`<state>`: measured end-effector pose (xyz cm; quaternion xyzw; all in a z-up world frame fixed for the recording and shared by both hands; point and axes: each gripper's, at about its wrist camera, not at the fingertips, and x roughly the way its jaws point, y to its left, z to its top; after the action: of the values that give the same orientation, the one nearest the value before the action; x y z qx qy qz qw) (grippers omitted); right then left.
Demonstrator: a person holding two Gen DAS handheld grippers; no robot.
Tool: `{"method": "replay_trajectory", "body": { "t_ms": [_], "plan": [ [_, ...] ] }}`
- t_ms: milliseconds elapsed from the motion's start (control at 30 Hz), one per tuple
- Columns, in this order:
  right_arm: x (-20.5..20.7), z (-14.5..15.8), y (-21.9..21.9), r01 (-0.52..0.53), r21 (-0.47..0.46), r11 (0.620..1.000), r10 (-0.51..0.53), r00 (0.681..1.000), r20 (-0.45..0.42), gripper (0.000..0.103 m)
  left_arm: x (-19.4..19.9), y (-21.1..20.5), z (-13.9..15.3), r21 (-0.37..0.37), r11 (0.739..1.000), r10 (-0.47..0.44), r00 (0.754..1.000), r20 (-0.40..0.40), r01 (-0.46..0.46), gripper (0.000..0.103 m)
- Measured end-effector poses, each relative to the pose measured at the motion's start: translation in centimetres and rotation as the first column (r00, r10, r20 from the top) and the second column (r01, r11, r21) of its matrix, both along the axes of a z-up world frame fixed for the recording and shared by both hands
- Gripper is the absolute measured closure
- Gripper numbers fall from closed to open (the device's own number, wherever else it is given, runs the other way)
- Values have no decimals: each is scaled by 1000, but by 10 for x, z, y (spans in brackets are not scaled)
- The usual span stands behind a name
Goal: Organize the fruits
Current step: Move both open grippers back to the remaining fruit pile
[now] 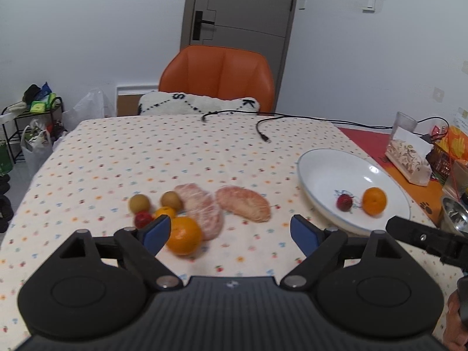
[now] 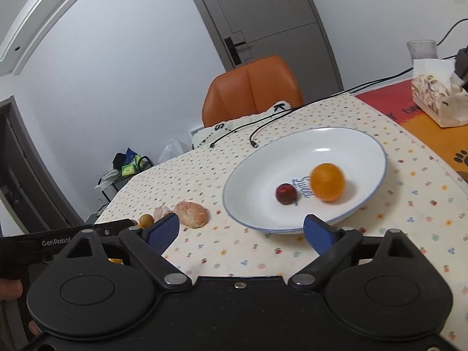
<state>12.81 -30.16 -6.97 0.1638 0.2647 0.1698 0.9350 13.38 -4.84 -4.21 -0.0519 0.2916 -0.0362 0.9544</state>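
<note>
Left wrist: I see the left gripper point(image 1: 231, 231) spread wide, empty, a loose orange point(image 1: 184, 235) at 9 o'clock. Right wrist: right gripper point(image 2: 241, 231) agape, empty; plate point(image 2: 365, 146) at 12 o'clock holds an orange point(image 2: 327, 185).

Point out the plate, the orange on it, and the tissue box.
plate point(image 2: 263, 161), right wrist view, bare inner wall.
orange on the plate point(image 2: 327, 185), right wrist view, middle of peel.
tissue box point(image 1: 409, 161), left wrist view, patterned side.
</note>
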Motion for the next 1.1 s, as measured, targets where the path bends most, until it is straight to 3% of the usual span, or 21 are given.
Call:
{"method": "replay_trajectory", "body": {
  "t_ms": [500,900,1100],
  "plan": [
    [10,2,39,-111,-12,994,111,994,2,7,-9,50,-13,-41,994,101,995,-25,-102,15],
    [29,-2,70,-185,-17,983,184,983,-21,23,-7,71,-26,-57,989,137,990,-22,-138,19],
    [38,-5,83,-210,-20,977,209,977,-38,28,-2,74,-32,-72,987,140,990,-34,-142,30]
  ]
}}
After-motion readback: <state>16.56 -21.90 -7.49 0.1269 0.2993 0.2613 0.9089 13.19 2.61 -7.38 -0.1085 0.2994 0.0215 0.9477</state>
